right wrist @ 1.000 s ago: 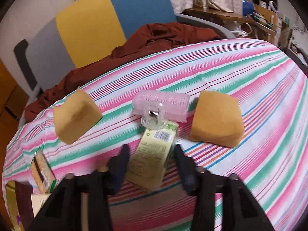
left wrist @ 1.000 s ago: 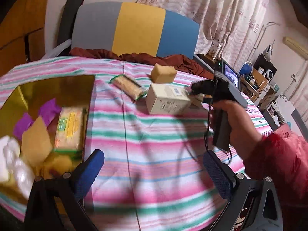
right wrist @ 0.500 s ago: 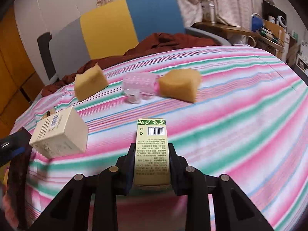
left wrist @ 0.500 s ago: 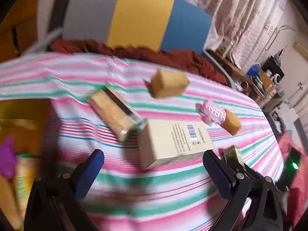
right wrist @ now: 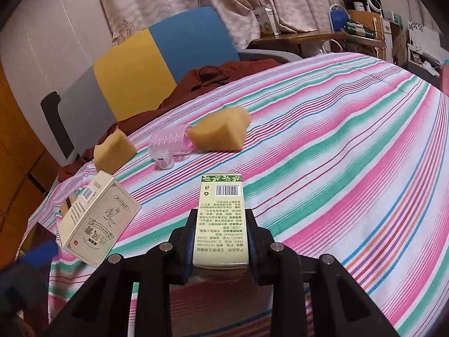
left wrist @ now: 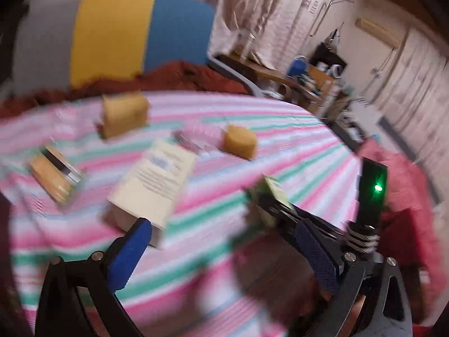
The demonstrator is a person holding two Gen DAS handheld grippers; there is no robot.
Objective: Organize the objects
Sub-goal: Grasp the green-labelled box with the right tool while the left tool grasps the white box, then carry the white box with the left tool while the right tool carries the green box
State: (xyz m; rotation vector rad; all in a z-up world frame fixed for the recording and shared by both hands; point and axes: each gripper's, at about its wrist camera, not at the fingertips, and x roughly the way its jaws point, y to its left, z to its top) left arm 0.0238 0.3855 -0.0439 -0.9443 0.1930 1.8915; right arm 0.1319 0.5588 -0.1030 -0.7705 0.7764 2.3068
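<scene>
My right gripper [right wrist: 221, 241] is shut on a small green-and-cream box [right wrist: 221, 219] and holds it above the striped tablecloth; the box also shows in the left wrist view [left wrist: 270, 199]. My left gripper [left wrist: 224, 252] is open and empty, its blue left fingertip [left wrist: 130, 250] close by a larger cream box [left wrist: 153, 185], also in the right wrist view [right wrist: 98, 219]. Two yellow sponges [right wrist: 221, 133] [right wrist: 112, 150] and a pink clip [right wrist: 169, 144] lie farther back.
A wrapped cracker pack [left wrist: 53, 174] lies at the table's left. A chair with grey, yellow and blue back [right wrist: 157, 64] and a rust cloth [right wrist: 221, 74] stand behind the table. Cluttered shelves [right wrist: 362, 25] are at the right. The left wrist view is motion-blurred.
My right gripper closed on the small box, lifted it and drew it back from the clip. My left gripper swung right, away from the gold tray, toward the cream box.
</scene>
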